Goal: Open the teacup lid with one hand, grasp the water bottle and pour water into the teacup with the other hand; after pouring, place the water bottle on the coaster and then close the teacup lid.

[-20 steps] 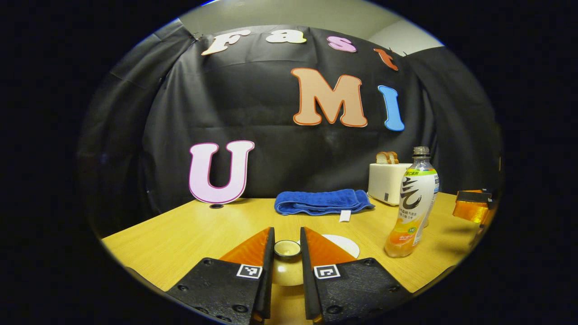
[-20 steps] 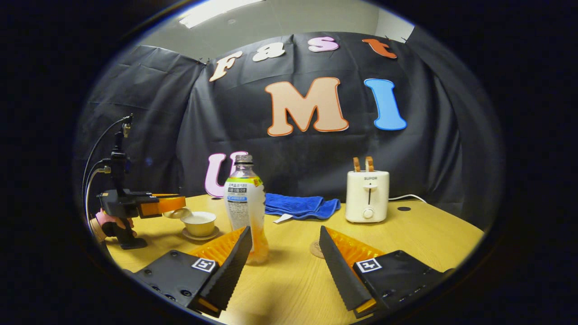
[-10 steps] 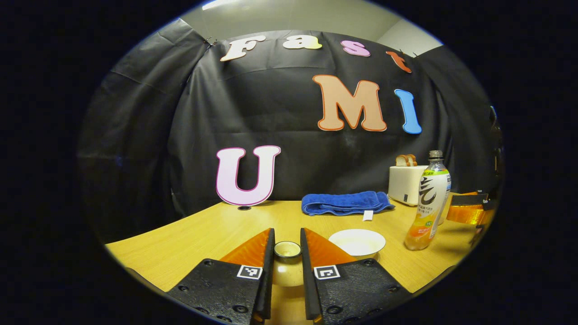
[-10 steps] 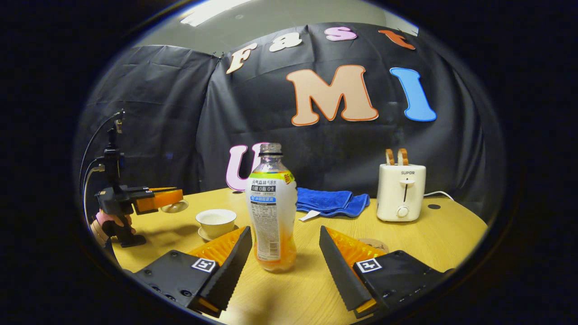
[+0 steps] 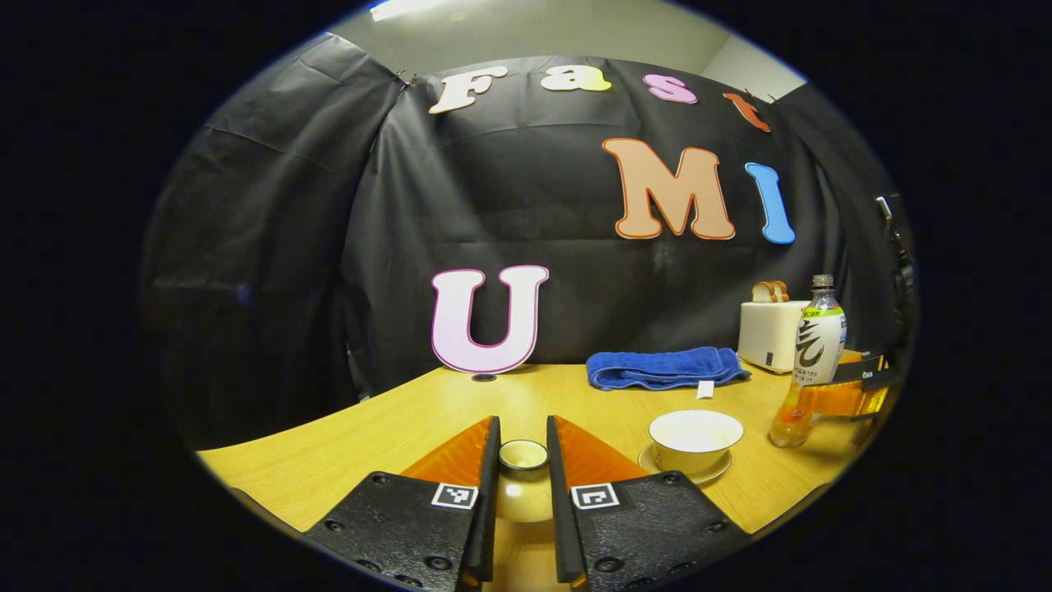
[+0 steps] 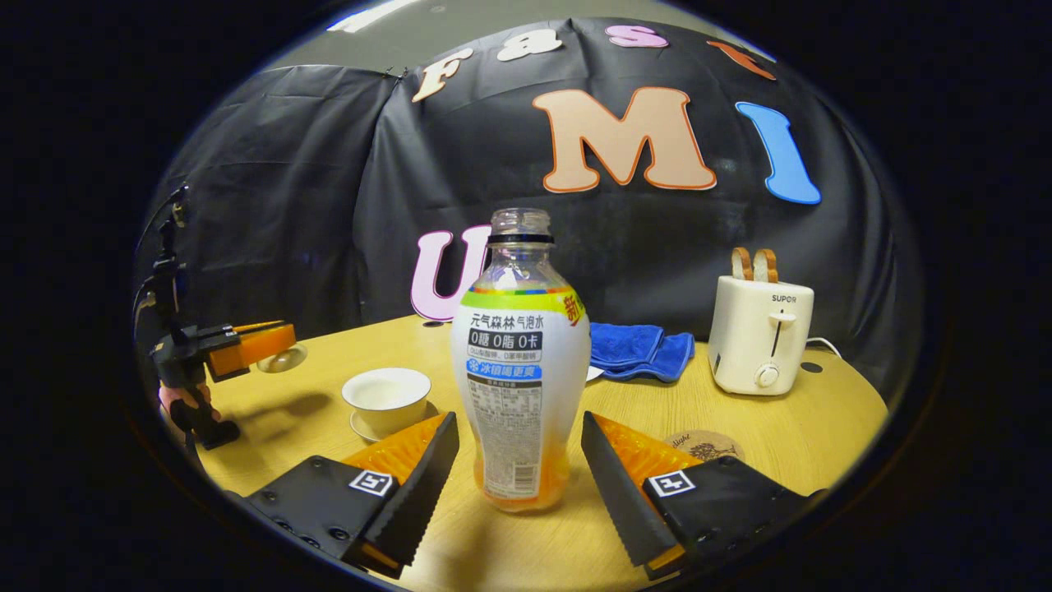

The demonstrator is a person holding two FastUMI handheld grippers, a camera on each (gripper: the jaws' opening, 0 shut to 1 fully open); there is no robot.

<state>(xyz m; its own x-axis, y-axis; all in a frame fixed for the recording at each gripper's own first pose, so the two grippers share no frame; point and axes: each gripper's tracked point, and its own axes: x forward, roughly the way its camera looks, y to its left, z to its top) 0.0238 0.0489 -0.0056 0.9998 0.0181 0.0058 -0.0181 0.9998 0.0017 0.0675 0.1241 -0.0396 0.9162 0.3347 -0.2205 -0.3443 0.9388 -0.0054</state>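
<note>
My left gripper (image 5: 523, 440) is shut on the teacup lid (image 5: 523, 481), pinching its round knob and holding it off to the left of the cup. The open white teacup (image 5: 695, 438) sits on its saucer at the right of the left gripper view. The uncapped water bottle (image 6: 519, 370), with a white label and orange drink at the bottom, stands upright on the table between the fingers of my open right gripper (image 6: 518, 436), apart from both. The left gripper (image 6: 246, 349) with the lid (image 6: 282, 358) hangs left of the teacup (image 6: 386, 398). A round cork coaster (image 6: 705, 446) lies at right.
A white toaster (image 6: 760, 333) with bread slices stands at the back right. A folded blue towel (image 6: 639, 349) lies near the wall behind the bottle. A hand (image 6: 187, 403) holds the left gripper's handle. The wooden table (image 5: 394, 427) stretches left of the cup.
My left gripper carried the lid leftward, away from the teacup, which came into full sight. My right gripper moved forward until the bottle stands between its open fingers.
</note>
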